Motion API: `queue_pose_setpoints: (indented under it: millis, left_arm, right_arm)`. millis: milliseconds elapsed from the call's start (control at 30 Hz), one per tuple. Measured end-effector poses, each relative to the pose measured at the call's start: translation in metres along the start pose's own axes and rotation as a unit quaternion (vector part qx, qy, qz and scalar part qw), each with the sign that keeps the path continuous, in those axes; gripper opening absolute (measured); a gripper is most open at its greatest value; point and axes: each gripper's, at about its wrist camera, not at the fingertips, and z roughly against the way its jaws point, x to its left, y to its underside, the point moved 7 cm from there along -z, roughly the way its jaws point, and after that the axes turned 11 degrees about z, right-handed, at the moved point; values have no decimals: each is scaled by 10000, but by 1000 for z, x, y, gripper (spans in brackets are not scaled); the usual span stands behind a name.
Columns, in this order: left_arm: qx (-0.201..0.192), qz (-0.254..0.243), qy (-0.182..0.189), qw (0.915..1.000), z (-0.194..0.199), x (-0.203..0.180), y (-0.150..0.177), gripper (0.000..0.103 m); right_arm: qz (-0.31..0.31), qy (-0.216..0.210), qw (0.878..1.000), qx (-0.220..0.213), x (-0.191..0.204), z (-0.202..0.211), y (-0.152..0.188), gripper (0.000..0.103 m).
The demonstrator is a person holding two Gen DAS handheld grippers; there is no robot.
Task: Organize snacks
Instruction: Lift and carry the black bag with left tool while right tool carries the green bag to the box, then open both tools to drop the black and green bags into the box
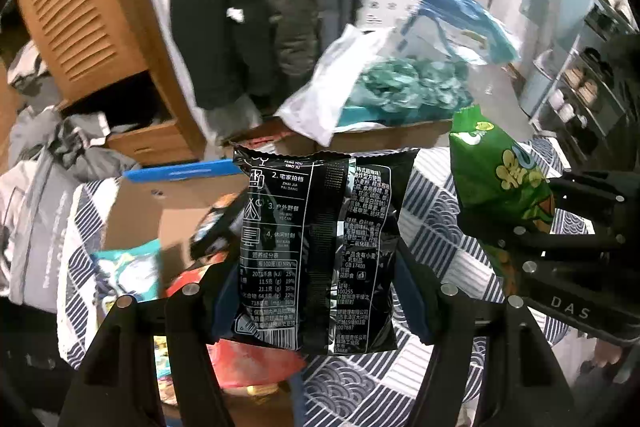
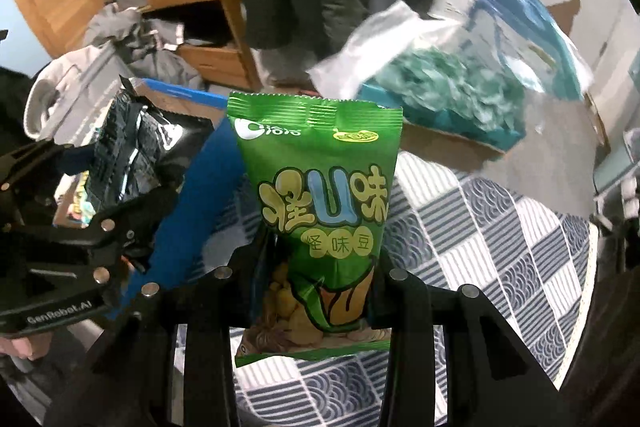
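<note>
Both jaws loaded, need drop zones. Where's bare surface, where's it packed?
Free: checkered cloth right of the green bag, up to the cardboard tray of teal packets. Also cloth between black bag and green bag. Crowded: open box left, full of snacks.

We read "ZHAI JIA PAI DANG", "GB 17400" and a 100克 NRV% nutrition table on the black packet (image 1: 316, 251). The green packet (image 2: 320, 211) says 怪U味 and 怪味豆. Right gripper (image 1: 576, 247) body: "DAS". Left gripper (image 2: 76, 223) body: "GenRobot.AI".
</note>
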Motion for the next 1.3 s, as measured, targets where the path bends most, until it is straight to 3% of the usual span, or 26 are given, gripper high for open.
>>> queue_pose_setpoints:
  millis: [467, 767, 1300]
  left_arm:
    - [-104, 746, -209, 9969, 14, 97, 2, 69]
    - [23, 1187, -316, 9924, 4, 149, 10, 69]
    - [404, 1842, -411, 9812, -17, 200, 26, 70]
  right_arm:
    - [513, -420, 9977, 111, 83, -29, -46, 36]
    - [720, -648, 9951, 206, 124, -49, -67, 36]
    - [684, -985, 9919, 416, 164, -96, -95, 39]
